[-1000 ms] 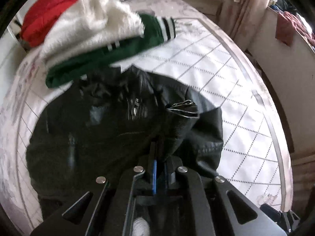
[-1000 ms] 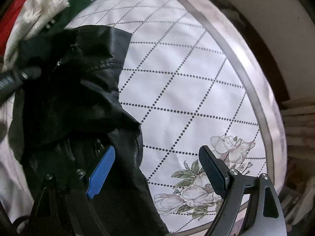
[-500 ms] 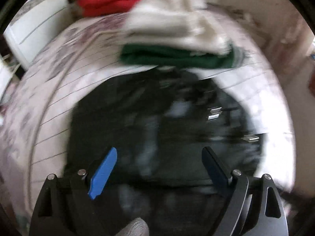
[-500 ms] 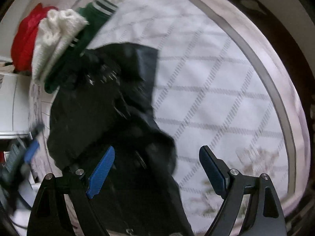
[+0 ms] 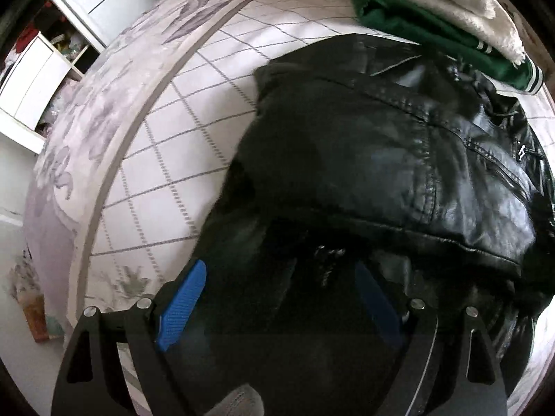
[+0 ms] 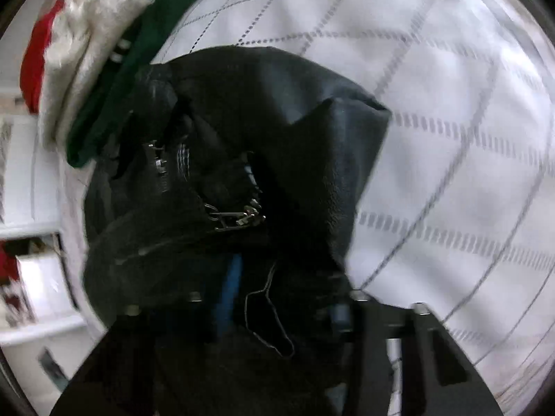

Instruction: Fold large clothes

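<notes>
A black leather jacket (image 5: pixel 399 159) lies crumpled on the white quilted bed (image 5: pixel 180 145). My left gripper (image 5: pixel 281 298) is open, its blue pads spread over the jacket's near edge, holding nothing. In the right wrist view the same jacket (image 6: pixel 249 159) bulges up in front of the lens, zipper showing. My right gripper (image 6: pixel 263 298) is shut on a fold of the jacket; only one blue pad (image 6: pixel 229 294) shows, the rest is buried in the leather.
A pile of folded clothes, white fluffy on green (image 5: pixel 433 10), sits at the jacket's far side; it shows with a red item in the right wrist view (image 6: pixel 86 55). White cabinets (image 5: pixel 34 79) stand left of the bed. The bed's grey border (image 5: pixel 138 121) curves at left.
My left gripper let go of the jacket, opened and swung to its left side. My right gripper, open before, closed on a jacket fold and lifted it.
</notes>
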`<action>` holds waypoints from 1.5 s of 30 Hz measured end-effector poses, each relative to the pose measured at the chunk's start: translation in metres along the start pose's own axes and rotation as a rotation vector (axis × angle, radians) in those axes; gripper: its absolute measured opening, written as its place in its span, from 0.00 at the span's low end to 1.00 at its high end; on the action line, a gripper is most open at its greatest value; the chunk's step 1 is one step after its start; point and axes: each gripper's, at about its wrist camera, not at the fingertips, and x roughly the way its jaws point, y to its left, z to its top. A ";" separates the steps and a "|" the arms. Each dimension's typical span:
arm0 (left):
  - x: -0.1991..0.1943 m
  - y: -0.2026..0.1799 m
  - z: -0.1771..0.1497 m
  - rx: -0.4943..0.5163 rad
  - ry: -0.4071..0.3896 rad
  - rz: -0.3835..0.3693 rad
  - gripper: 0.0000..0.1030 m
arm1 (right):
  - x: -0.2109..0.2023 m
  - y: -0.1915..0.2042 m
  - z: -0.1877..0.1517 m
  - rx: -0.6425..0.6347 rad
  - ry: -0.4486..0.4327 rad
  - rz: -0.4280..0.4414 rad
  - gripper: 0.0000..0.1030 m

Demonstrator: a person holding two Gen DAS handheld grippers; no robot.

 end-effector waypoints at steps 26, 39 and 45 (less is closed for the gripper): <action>-0.095 -0.065 -0.236 0.604 0.073 0.024 0.85 | -0.072 -0.056 -0.191 -0.094 0.325 -0.169 0.82; -0.082 -0.116 -0.294 0.923 -0.043 0.249 0.85 | -0.094 -0.118 -0.198 -0.085 0.295 -0.182 0.82; -0.076 -0.121 -0.310 0.931 0.011 0.228 0.85 | -0.098 -0.125 -0.203 -0.107 0.292 -0.207 0.82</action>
